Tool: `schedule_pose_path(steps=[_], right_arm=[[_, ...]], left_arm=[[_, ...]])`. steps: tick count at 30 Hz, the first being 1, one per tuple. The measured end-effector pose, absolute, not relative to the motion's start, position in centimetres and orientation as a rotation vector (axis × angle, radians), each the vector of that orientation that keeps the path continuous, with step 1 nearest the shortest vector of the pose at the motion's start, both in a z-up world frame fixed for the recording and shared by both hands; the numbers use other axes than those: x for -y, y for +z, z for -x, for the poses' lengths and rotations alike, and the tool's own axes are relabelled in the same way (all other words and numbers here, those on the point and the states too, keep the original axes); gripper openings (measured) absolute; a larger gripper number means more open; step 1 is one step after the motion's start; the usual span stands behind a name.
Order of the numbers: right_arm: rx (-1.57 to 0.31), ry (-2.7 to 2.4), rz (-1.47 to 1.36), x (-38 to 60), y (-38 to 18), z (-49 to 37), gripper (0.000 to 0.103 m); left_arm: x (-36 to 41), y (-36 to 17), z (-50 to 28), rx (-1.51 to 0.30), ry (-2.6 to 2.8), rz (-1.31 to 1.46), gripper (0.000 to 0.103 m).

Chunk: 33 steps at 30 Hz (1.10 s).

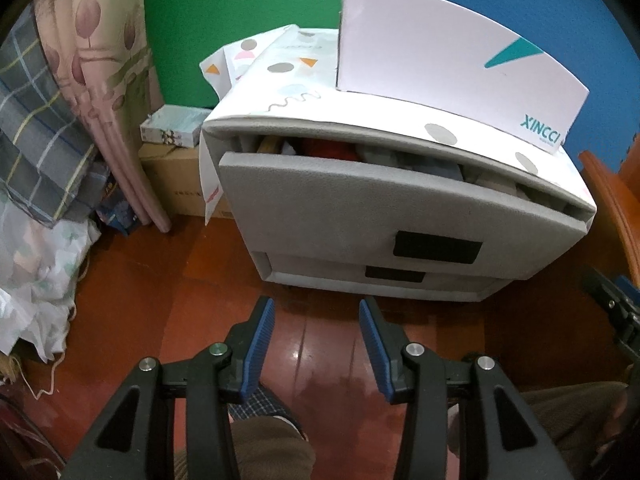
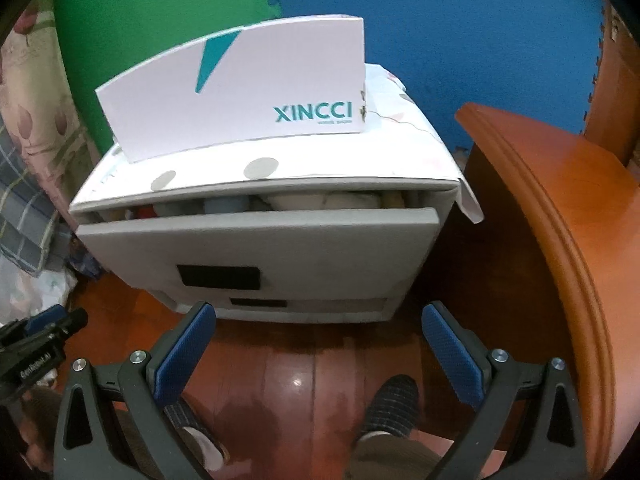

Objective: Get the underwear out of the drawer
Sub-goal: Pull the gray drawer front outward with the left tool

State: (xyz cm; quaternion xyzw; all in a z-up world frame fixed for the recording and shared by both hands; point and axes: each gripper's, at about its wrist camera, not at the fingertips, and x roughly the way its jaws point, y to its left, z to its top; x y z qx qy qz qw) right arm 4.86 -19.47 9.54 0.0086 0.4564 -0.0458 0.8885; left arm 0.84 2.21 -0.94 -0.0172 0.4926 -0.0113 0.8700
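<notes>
Underwear [image 1: 400,162] lies untouched in the slightly open drawer [image 1: 360,216]; both grippers' jaws stand apart, empty; next, probably reach in.

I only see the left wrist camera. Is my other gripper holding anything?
Observer: No. The right gripper is open and empty, in front of the cabinet.
Operator: What's at the right end of the top drawer?
Observer: In the gap above the drawer front, white cloth shows, with something yellowish at the far end.
Operator: What's beside the cabinet on that side?
Observer: A big curved wooden top stands close by, with a dark gap between them.
</notes>
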Motion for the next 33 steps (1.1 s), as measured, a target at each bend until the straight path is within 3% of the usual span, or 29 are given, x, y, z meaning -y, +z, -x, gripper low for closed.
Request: schedule_pose_path(steps=[18, 30, 33], right_arm=[[-1.029, -0.127, -0.107, 23.7, 9.4, -4.3, 0.102], [-1.023, -0.127, -0.124, 24.0, 9.4, -4.3, 0.102], [-1.022, -0.13, -0.118, 23.9, 9.4, -4.3, 0.102]], left_arm=[[-7.2, 1.4, -7.9, -1.029, 0.046, 0.364, 0.045], [-9.4, -1.5, -12.7, -1.101, 0.085, 0.517, 0.045], [-9.4, -1.9, -13.3, -1.079, 0.096, 0.505, 0.049]])
